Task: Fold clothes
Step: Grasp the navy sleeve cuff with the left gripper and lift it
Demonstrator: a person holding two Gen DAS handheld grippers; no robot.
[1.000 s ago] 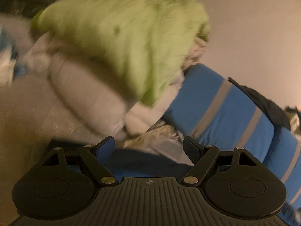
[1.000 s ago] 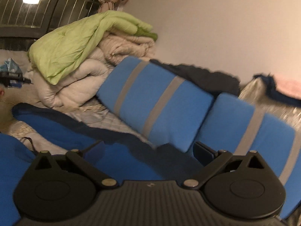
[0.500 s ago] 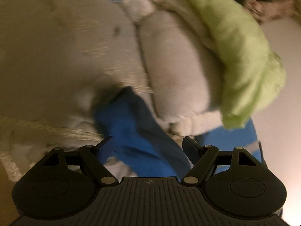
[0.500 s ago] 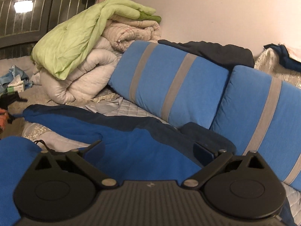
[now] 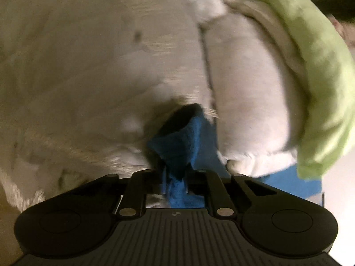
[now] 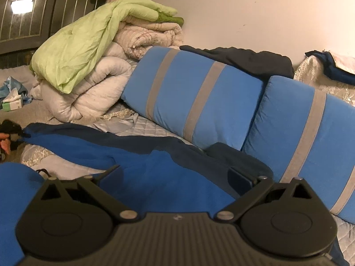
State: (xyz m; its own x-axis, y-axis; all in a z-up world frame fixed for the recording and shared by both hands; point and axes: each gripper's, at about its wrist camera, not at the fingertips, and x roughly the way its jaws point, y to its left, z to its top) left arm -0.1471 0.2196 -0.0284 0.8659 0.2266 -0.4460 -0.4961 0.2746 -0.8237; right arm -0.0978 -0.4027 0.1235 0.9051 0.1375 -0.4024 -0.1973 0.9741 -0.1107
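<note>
**Blue garment pinched in the left tongs**

Blue fleece fills the gap of the left tongs (image 5: 175, 177): both fingers have come together on a bunched end of the blue garment (image 5: 182, 141), whose dark open cuff stands just ahead of the tips. A second ago these tongs stood wide with nothing between them and faced the bedding pile from farther off; now they are lower, rolled over, and clamped on the cloth.

The right tongs (image 6: 175, 177) stand wide open and grip nothing. The garment's blue body (image 6: 155, 177) lies flat between and under the fingers, its sleeve running off to the left. These tongs have barely shifted since the earlier frame.

Counted from the right tongs: two blue cushions with grey stripes, one straight ahead (image 6: 195, 93) and one to the right (image 6: 310, 137), each showing two stripes. One dark garment (image 6: 244, 59) lies draped on top of the nearer cushion. One pile of bedding sits ahead to the left: a white quilt (image 6: 93, 93) below, one green blanket (image 6: 75, 51) over it. One tissue pack (image 6: 12, 102) lies far left; its print is too small to read. No other writing can be read.
</note>
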